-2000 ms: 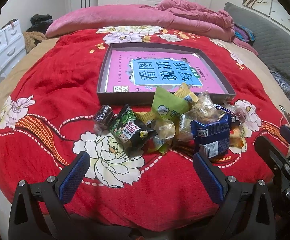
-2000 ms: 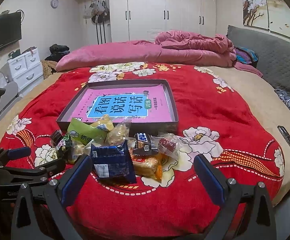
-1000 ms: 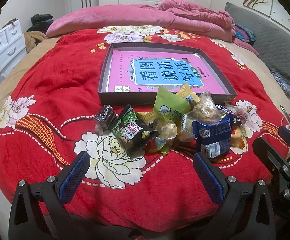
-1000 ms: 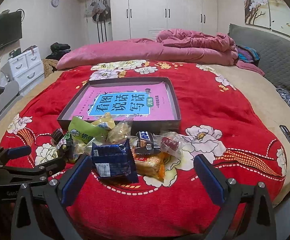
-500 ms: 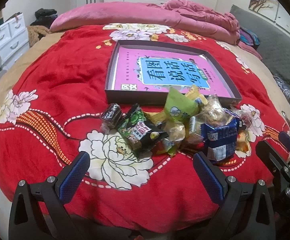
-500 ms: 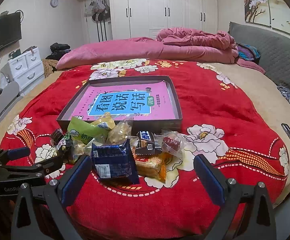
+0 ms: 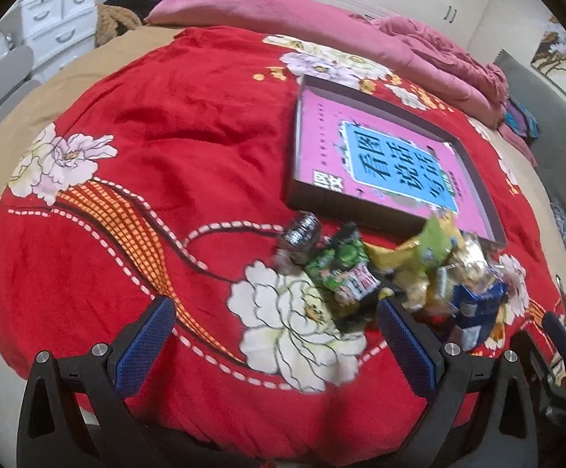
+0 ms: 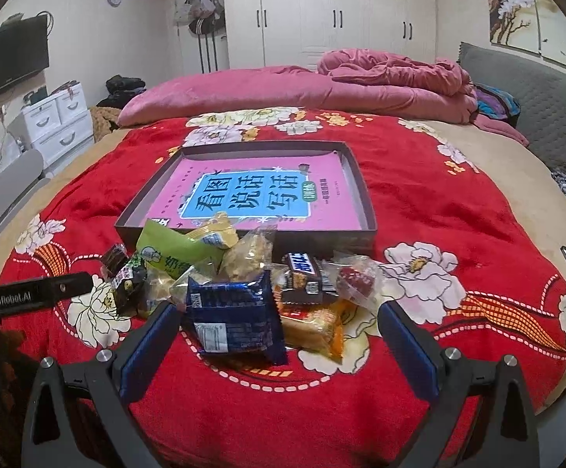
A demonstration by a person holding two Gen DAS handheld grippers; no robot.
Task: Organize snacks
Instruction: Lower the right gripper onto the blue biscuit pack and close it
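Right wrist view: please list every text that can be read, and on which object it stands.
"GenRobot.AI": on the left gripper.
"看图说话写话": on the pink book inside the box.
Blue packet, green packet, chocolate bar: print too small or blurred.

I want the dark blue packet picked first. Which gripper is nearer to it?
Right. The right gripper sits directly in front of the dark blue packet, jaws open around its near edge. The left gripper is off to the packet's left, facing the green packet.
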